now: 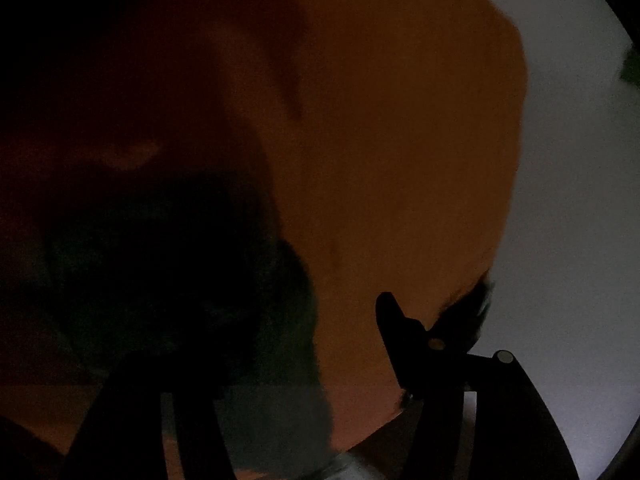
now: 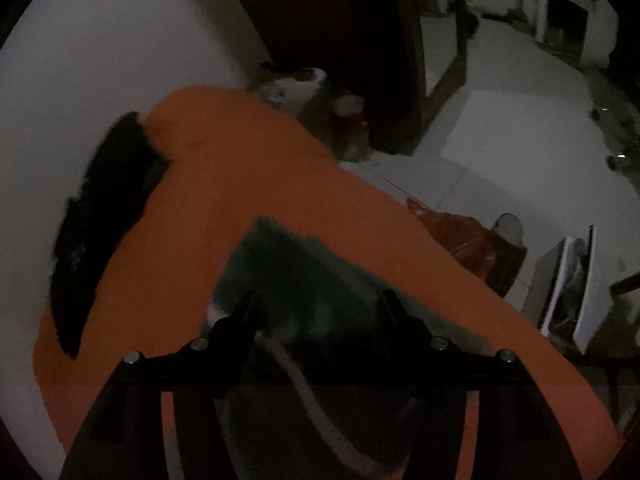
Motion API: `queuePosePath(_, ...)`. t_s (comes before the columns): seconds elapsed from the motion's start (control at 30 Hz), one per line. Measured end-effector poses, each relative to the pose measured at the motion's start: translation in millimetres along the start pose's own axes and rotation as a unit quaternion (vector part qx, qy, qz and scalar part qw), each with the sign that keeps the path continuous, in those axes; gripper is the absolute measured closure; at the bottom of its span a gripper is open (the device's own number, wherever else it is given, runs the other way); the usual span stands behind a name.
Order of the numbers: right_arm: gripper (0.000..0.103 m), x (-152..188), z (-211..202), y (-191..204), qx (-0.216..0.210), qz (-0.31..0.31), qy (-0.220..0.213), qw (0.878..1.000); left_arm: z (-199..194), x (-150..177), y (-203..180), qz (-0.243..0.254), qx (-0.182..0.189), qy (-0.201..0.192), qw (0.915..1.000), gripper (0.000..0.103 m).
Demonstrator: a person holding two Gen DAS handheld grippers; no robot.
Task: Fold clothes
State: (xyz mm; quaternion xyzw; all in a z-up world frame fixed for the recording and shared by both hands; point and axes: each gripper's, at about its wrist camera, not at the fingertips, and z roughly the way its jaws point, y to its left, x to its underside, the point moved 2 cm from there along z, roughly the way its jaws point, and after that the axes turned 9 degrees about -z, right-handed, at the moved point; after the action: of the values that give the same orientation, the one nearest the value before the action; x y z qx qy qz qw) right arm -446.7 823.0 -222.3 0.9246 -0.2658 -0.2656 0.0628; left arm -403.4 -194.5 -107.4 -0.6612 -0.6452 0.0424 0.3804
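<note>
A dark green garment [image 2: 308, 280] with a pale stripe lies on the orange table cover [image 2: 224, 152]. My right gripper [image 2: 318, 304] is open, its fingers spread over the garment's near part. A black cloth [image 2: 100, 216] lies at the table's left edge. The left wrist view is very dark and blurred: the dark garment [image 1: 180, 272] fills the lower left over the orange cover [image 1: 400, 140]. Only the right finger [image 1: 394, 320] of my left gripper shows clearly, so I cannot tell whether the jaws hold cloth.
A white wall [image 2: 100, 40] stands behind the table. On the floor to the right are a red jar [image 2: 350, 114], a red plastic bag [image 2: 460, 232], a framed mirror [image 2: 440, 40] and a white box [image 2: 576, 280].
</note>
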Motion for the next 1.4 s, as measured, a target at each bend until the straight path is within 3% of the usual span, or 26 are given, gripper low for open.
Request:
queuePosePath(0.17, 0.043, 67.6, -31.2, -48.7, -0.051, 0.019, -0.006, 0.999, -37.7, 24.9, 4.1, 0.1, 0.065, 0.031, 0.9923, 0.039)
queuePosePath(0.37, 0.043, 108.4, -40.8, -81.4, -0.113, 0.039, -0.011, 0.993, -127.7, 62.5, 43.1, 0.2, 0.152, -0.007, 0.968, 0.038)
queuePosePath(0.47, 0.047, 105.3, -51.3, -72.8, -0.151, 0.031, -0.03, 0.988, -159.3, 62.4, 64.6, 0.243, 0.124, -0.057, 0.9604, 0.029)
queuePosePath(0.5, 0.054, 102.9, -53.9, -68.8, -0.164, 0.026, -0.034, 0.986, -163.2, 63.3, 69.1, 0.258, 0.106, -0.075, 0.9573, 0.029)
queuePosePath(0.63, 0.058, 89.5, -21.0, -51.7, -0.175, 0.049, 0.009, 0.983, -158.2, 69.2, 90.1, 0.297, 0.07, -0.12, 0.9447, 0.029)
queuePosePath(0.7, 0.058, 88.5, -12.1, -47.2, -0.163, 0.055, 0.016, 0.985, -139.5, 67.1, 95.8, 0.284, 0.055, -0.134, 0.9477, 0.029)
queuePosePath(0.73, 0.064, 89.1, -14.4, -46.3, -0.153, 0.051, 0.009, 0.987, -136.2, 65.6, 101.4, 0.279, 0.059, -0.13, 0.9494, 0.029)
queuePosePath(0.77, 0.073, 89.6, -16.8, -45.3, -0.143, 0.046, 0.003, 0.989, -132.1, 63.1, 107.8, 0.268, 0.064, -0.129, 0.9526, 0.029)
queuePosePath(0.8, 0.09, 90.1, -19.2, -44.4, -0.133, 0.042, -0.004, 0.99, -126.0, 61.8, 111.2, 0.261, 0.063, -0.132, 0.954, 0.029)
queuePosePath(0.87, 0.09, 91.2, -23.9, -42.5, -0.114, 0.032, -0.016, 0.993, -115.4, 59.9, 118.2, 0.25, 0.061, -0.139, 0.9563, 0.029)
queuePosePath(1.0, 0.091, 93.3, -33.5, -38.6, -0.075, 0.014, -0.042, 0.996, -120.5, 69.6, 124.3, 0.263, 0.046, -0.157, 0.9506, 0.029)
queuePosePath(1.1, 0.091, 94.8, -40.9, -35.7, -0.045, 0.0, -0.061, 0.997, -100.8, 68.2, 113.5, 0.265, 0.038, -0.161, 0.95, 0.029)
queuePosePath(1.2, 0.091, 106.9, -41.5, -59.4, -0.05, 0.06, -0.066, 0.995, -90.7, 69.5, 114.1, 0.26, 0.047, -0.143, 0.9539, 0.029)
queuePosePath(1.27, 0.091, 112.3, -41.3, -53.8, -0.049, 0.029, -0.081, 0.995, -84.9, 67.7, 115.8, 0.263, 0.045, -0.132, 0.9545, 0.029)
queuePosePath(1.37, 0.089, 110.0, -19.8, -59.5, -0.076, 0.018, -0.044, 0.996, -72.8, 67.2, 121.5, 0.26, 0.041, -0.12, 0.9573, 0.029)
queuePosePath(1.4, 0.081, 108.5, -14.8, -65.8, -0.084, 0.032, -0.035, 0.995, -72.5, 67.0, 124.7, 0.257, 0.041, -0.118, 0.9584, 0.029)
